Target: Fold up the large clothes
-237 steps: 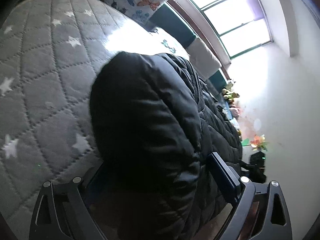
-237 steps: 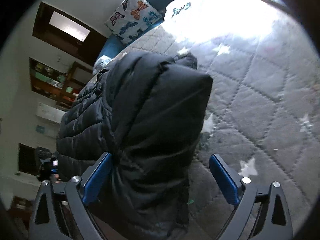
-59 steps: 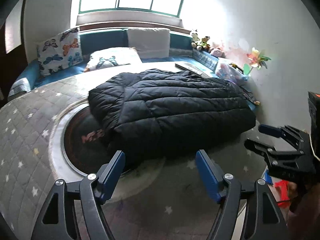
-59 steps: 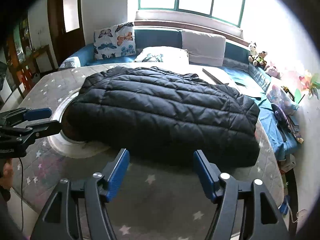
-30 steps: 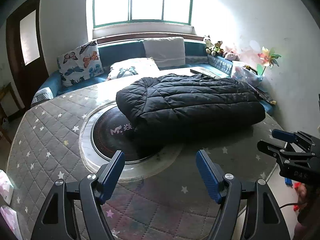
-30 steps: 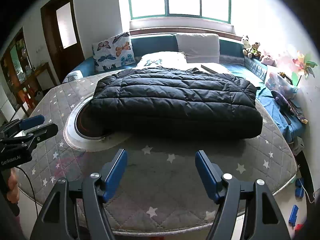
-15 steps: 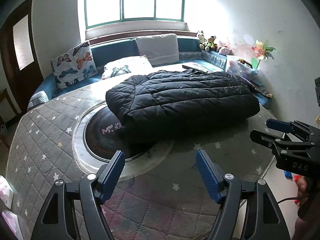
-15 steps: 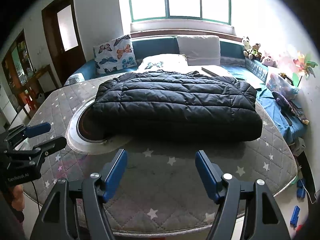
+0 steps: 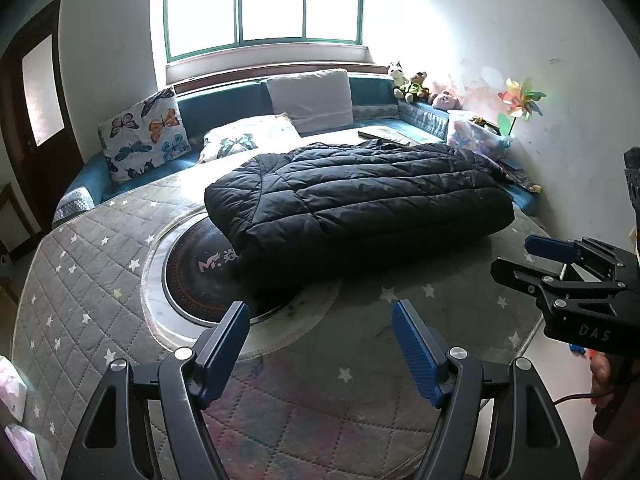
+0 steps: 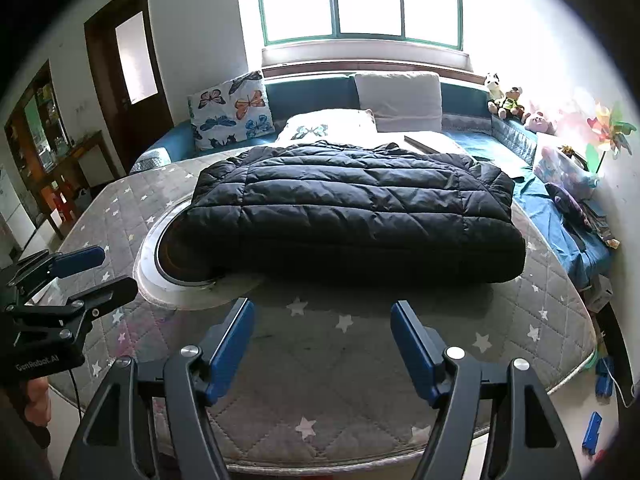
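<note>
**A:** Where is the garment lying?

**B:** I am seeing the black puffer jacket lying folded into a thick rectangular bundle on the grey star-quilted mattress, toward the far side. In the left wrist view the jacket is covering the right part of a dark round printed mat ringed in white; the mat's left part is showing.

**A:** And the two tools?

**B:** I am holding the left gripper over the near part of the mattress with its blue pads spread wide, gripping nothing. The right gripper is hovering likewise, its blue pads wide apart and empty. Both are sitting well apart from the jacket. Each is showing in the other's view: the right gripper at the right edge, the left gripper at the left edge.

**A:** What is lying beyond?

**B:** A butterfly-print cushion is leaning at far left against the blue bench seat, a white pillow is leaning beneath the window, and a second butterfly pillow is lying just behind the jacket. Plush toys are sitting at far right, near a colourful pinwheel. A dark wooden door is standing at far left.
</note>
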{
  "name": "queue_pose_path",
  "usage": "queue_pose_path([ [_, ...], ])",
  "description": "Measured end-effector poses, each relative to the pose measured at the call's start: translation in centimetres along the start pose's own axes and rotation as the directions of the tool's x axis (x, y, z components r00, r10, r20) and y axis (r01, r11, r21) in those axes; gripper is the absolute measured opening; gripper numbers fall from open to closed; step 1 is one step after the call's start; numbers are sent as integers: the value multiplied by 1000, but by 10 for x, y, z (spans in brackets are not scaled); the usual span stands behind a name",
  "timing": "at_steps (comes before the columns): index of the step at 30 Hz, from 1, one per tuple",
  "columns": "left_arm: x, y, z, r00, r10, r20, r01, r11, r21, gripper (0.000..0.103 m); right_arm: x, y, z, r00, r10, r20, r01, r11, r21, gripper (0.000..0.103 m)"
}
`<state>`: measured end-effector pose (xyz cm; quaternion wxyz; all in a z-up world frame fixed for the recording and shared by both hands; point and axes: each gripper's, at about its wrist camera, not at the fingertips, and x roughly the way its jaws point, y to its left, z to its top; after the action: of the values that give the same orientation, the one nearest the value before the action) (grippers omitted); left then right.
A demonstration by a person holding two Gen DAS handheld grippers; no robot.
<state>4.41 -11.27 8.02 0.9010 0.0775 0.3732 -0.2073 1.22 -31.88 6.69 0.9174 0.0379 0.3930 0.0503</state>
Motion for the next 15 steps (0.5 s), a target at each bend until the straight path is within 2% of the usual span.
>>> queue_pose_path([
  [15,3,-4,-1,1000,-1,-2,1,1000,11,78,1,6,-1,1000,8,-4,-8,1000,-10,77],
])
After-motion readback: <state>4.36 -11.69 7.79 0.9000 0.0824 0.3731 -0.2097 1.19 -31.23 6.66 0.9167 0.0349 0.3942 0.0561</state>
